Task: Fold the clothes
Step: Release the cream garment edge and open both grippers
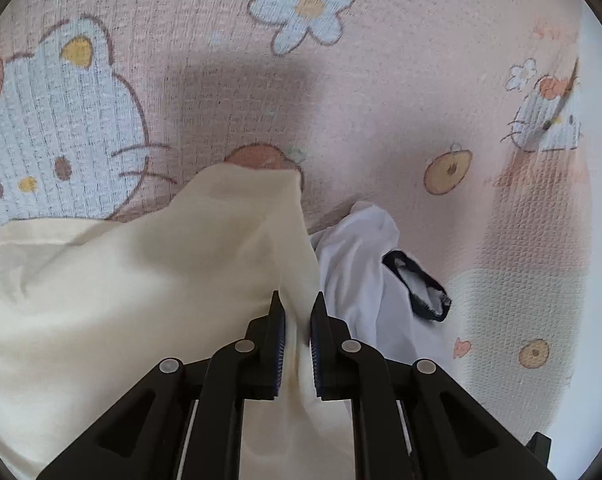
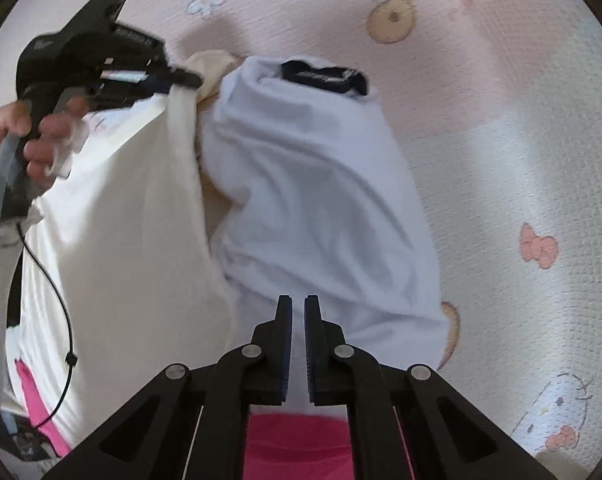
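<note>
Left wrist view: the left gripper [image 1: 297, 312] clamps the cream garment [image 1: 141, 280] above the pink bedspread [image 1: 381, 100]. The right gripper [image 2: 297, 312], jaws nearly together, probably pinches the white garment [image 2: 321, 200]; lift both evenly, keeping the cloth taut.

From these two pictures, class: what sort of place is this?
Probably a home bedroom or child's room: a pink quilted cartoon-cat bedcover, a cream cotton garment and a white garment with dark collar lying on it.

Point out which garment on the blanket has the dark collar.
The white garment, its dark collar at the far end; the cream garment beside it shows none.
</note>
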Tool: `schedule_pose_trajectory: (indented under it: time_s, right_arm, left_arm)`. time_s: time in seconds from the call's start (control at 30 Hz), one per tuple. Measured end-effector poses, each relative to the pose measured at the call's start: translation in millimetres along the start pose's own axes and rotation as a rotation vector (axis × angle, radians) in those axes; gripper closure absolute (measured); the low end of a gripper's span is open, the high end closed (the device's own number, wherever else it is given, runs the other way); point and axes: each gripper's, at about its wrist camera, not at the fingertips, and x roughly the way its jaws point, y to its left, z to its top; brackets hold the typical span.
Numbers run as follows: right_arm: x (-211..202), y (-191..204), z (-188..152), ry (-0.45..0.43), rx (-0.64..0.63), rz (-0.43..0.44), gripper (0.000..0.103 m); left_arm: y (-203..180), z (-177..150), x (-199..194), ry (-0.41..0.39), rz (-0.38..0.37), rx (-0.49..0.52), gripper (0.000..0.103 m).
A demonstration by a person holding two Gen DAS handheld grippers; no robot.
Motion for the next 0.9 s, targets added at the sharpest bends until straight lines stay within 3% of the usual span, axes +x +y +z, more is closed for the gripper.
schedule_pose_trajectory:
  time_s: [0.07, 0.13, 0.27, 0.43, 0.57, 0.67, 0.9]
  right_arm:
    - [5, -22, 26, 0.007, -0.010, -0.028, 0.099]
    - [1, -18, 27, 0.013, -0.021, -0.024, 0.099]
    - [-13, -10, 30, 0.025, -0.050, -0.024, 0.093]
    - [-29, 12, 47, -0.005, -0.096, -0.011, 0.075]
    - [-24, 21, 85, -0.033, -0.086, 0.042, 0.066]
    - [-16, 29, 114, -0.043, -0.077, 0.068, 0.062]
    - [6, 56, 171, -0.048, -0.098, 0.016, 0.062]
  left_arm:
    - [-2, -1, -12, -0.017, -0.011, 0.010, 0.090]
    - [-5, -1, -23, -0.041, -0.039, 0.018, 0.083]
    - [-10, 6, -44, -0.087, -0.142, 0.018, 0.027]
    - [-10, 15, -43, -0.076, -0.090, 0.027, 0.027]
    - [-5, 14, -38, -0.083, -0.015, 0.061, 0.027]
    - [6, 13, -41, -0.103, 0.023, 0.065, 0.027]
    - [41, 14, -54, -0.134, 0.119, 0.055, 0.027]
